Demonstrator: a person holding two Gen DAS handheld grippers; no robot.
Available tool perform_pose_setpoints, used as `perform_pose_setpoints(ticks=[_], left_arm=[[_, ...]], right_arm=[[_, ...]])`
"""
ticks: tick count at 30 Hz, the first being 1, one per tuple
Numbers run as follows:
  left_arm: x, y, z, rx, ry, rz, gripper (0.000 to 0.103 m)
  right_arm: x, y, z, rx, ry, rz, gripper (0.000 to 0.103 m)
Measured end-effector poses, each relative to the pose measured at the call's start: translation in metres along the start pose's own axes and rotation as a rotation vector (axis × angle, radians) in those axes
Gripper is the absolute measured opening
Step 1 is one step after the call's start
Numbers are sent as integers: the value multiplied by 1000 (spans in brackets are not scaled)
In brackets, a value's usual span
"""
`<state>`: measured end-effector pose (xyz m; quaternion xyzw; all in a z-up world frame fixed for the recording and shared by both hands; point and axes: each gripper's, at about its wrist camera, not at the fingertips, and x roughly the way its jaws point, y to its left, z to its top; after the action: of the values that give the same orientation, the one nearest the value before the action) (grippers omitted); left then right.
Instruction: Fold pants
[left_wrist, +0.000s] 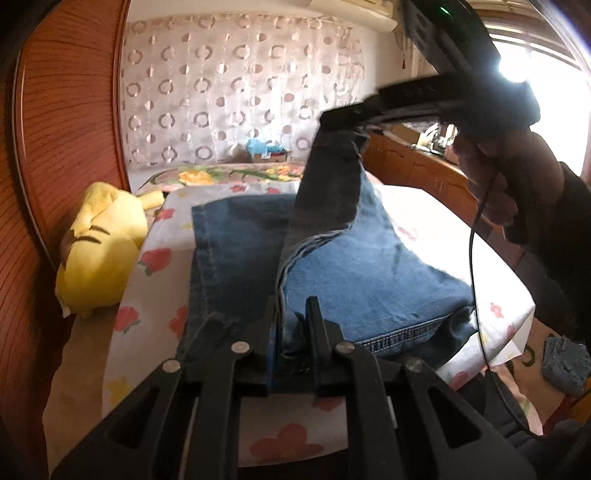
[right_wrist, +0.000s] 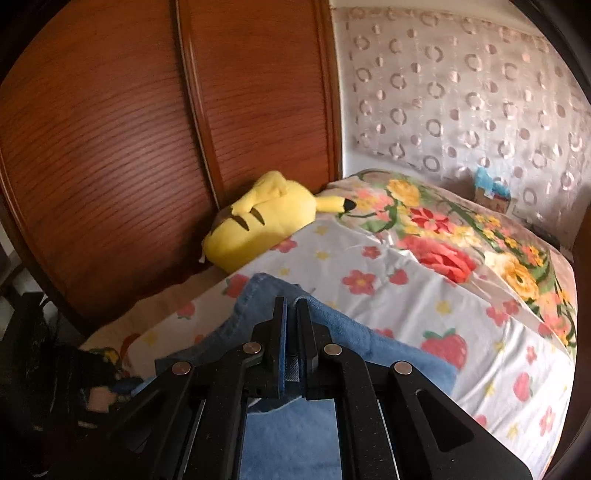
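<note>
On a bed (left_wrist: 424, 221) with a flowered sheet lie blue jeans (left_wrist: 240, 254), their long axis running away from the person toward the far curtain. Closest to the viewer, the left hand-held gripper (left_wrist: 291, 325) is clamped on the near edge of the jeans. Up and to its right, the right hand-held gripper (left_wrist: 343, 122) is clenched on another part of the denim, which it holds raised above the bed. Judging by this, the coming fold carries the near edge forward along that axis. Both grippers sit at the near end.
</note>
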<state>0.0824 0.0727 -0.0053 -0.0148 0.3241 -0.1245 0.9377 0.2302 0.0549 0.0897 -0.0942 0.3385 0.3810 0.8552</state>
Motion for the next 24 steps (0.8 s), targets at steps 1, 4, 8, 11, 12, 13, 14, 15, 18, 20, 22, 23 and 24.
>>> perform_pose_setpoints(ticks=[1,4,8,11,12,13,14,15,18,20,22,23,24], left_arm=[[2,1,-1,-5,6,4,12],[10,5,-5,-15,28,12,12],[20,6,-12,-16,60,26,12],[22,9,-15,-30,71,20,15],[22,9,-16,-33,70,21,17],[21,10,-16,-37,69,21,18],[21,11,-17,-43,67,19,21],[20,13,-17,-49,66,20,24],[17,15,-17,-58,60,35,34],[16,16,-15,-60,53,34,43],[16,17,-12,-55,46,37,48],[15,17,-11,-49,46,42,51],[15,17,-9,-44,46,46,57]], right_arm=[[9,3,2,-6,12,-3,2],[44,3,4,22,57,-14,2],[81,0,3,79,95,-14,2],[97,1,2,107,106,-15,3],[99,1,2,114,107,-18,5],[99,2,2,114,105,-17,8],[99,2,4,109,103,-11,22],[95,2,3,104,93,-4,45],[73,0,3,96,40,-20,65],[55,-7,1,90,24,-27,65],[35,-15,-6,80,22,-58,65],[28,-19,-10,75,22,-71,65],[18,-24,-17,75,24,-86,65]])
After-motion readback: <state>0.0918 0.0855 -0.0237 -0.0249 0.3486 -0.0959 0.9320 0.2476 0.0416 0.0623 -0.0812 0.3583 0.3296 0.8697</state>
